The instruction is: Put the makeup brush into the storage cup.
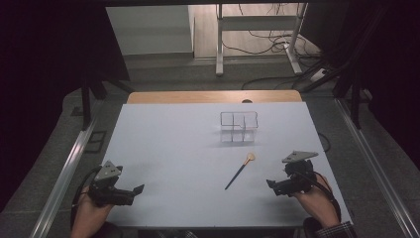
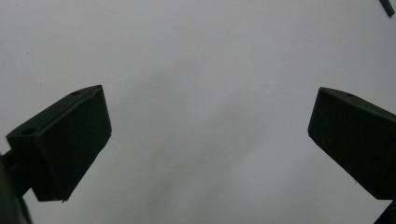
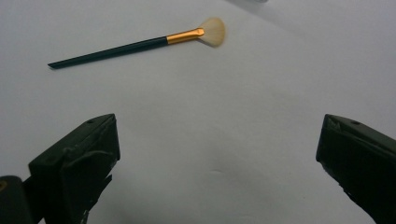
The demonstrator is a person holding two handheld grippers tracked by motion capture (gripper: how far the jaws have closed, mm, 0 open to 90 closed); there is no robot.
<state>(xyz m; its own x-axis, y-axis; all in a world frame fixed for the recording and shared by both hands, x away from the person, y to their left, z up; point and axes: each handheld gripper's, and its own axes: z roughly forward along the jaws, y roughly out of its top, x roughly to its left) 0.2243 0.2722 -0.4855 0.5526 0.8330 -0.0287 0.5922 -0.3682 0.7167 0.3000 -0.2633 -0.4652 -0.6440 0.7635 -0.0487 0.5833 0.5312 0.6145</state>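
Both grippers are resting near, the left gripper [image 1: 136, 190] and right gripper [image 1: 271, 184] spreading their fingers, released and empty. The slim dark-handled, gold-ferruled fan brush [image 1: 240, 170] is lying mid-tabletop [image 1: 168, 144], the clear four-cell acrylic organiser [image 1: 238, 127] standing farther. Pinching that thin handle risks it rolling away. The right gripper view is revealing the gold ferrule.

My left gripper [image 2: 210, 140] has its two black jaws wide apart, one at the lower left of the frame and one at the lower right, with nothing between them. Behind them is the pale table surface [image 2: 201, 56], plain and a little shadowed in the middle. At the upper right corner there is a small dark tip [image 2: 386, 6] (I cannot tell what it is).
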